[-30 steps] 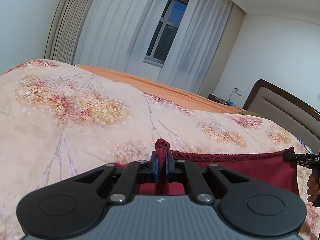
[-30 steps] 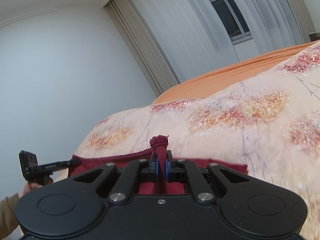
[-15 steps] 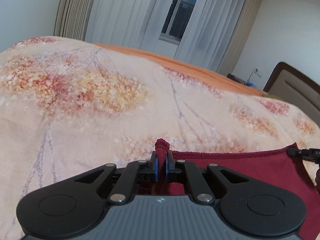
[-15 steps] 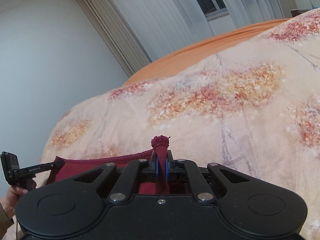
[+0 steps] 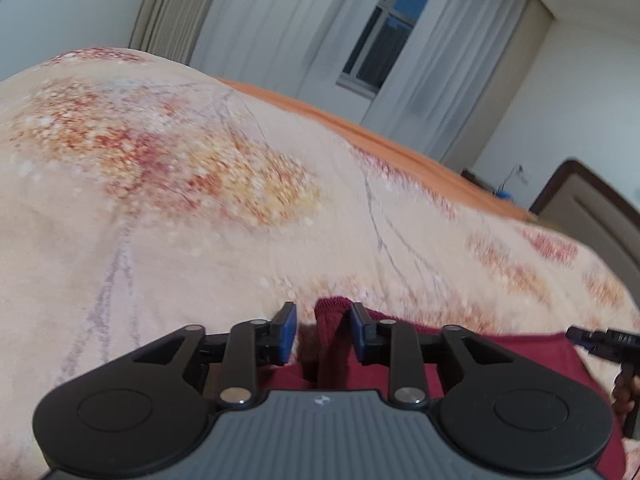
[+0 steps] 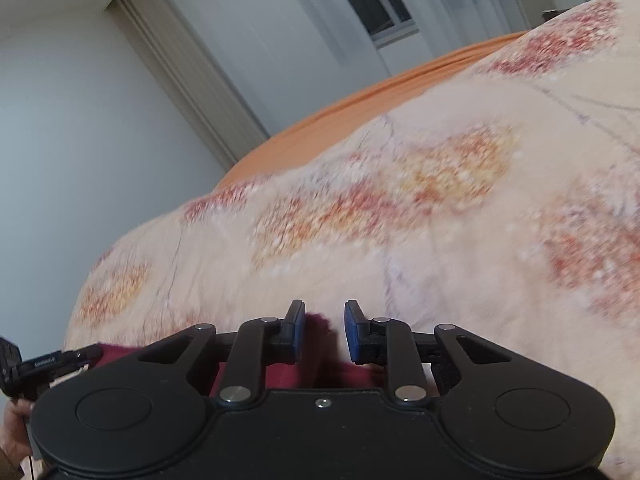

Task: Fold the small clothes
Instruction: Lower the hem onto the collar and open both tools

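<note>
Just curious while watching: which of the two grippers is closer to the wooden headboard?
Right. The right gripper sits at the red cloth corner on the headboard side; the left gripper is at the corner farther from it.

Floral bedspread (image 5: 200, 208) over orange sheet (image 5: 400, 148); white curtains (image 5: 288, 28), window (image 5: 392, 28), headboard (image 5: 592, 216) at right.

Dark red garment (image 5: 500, 354): near part hidden behind left gripper (image 5: 323, 330) body. Floral bedspread (image 6: 400, 208) motion-blurred. Hand (image 6: 14, 424) beside garment, cut by frame edge.
</note>
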Tool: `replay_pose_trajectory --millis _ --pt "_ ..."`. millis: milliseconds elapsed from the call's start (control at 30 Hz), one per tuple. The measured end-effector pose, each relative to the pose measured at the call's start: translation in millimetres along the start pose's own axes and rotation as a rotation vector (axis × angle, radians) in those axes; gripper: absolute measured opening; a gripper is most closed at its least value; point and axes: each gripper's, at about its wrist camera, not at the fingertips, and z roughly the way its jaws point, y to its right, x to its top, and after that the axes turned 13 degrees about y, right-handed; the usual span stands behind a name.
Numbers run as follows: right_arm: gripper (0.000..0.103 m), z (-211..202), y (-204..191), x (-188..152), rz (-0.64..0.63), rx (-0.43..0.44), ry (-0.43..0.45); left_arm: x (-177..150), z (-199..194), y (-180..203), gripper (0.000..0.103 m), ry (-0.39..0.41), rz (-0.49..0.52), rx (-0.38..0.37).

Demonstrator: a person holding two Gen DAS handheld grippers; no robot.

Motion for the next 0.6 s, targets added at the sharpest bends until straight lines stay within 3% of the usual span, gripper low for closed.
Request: replay_pose_trajectory --millis 100,167,233,300,367,400,433,533,600 --pt "0.025 -9.3 -2.2 11.6 0.060 0.074 0.035 11.7 -15.9 -11.0 0.038 0.075 -0.083 -0.023" --pt "0.029 -4.2 -7.3 10.8 0.108 0.158 -0.003 16.8 -21.8 -11.6 0.039 0.108 -0.123 -0.082" --pt "0.040 7.8 -14.8 2.9 0.120 0.202 -0.082 16.5 -15.7 -6.6 0.039 0.075 -0.146 -0.140" --pt "0.040 19.0 -20.2 -7.0 0.089 0.165 -0.139 8.0 -1.6 2.8 0.040 -0.016 -0.133 -0.172" --pt "0.034 22.9 -19.3 -12.0 0.029 0.038 -0.132 -1.6 11.5 14.0 0.040 -0.088 -0.031 -0.093" --pt "0.023 20.6 -18.7 -11.6 -0.002 -0.029 -0.110 -5.0 14.9 16.0 0.037 -0.097 0.008 -0.038" --pt "0.025 13.5 -16.5 -10.3 -0.007 -0.066 -0.079 -5.4 14.6 14.1 0.024 -0.092 0.004 -0.009" --pt "0.030 -20.1 -19.2 -8.4 -0.006 0.007 -0.047 4.3 -9.0 8.3 0.028 -0.013 -0.027 0.027" --pt "0.037 -53.5 -27.4 -17.1 -0.001 0.105 -0.054 8.8 -34.9 9.5 0.034 0.015 -0.030 -0.035"
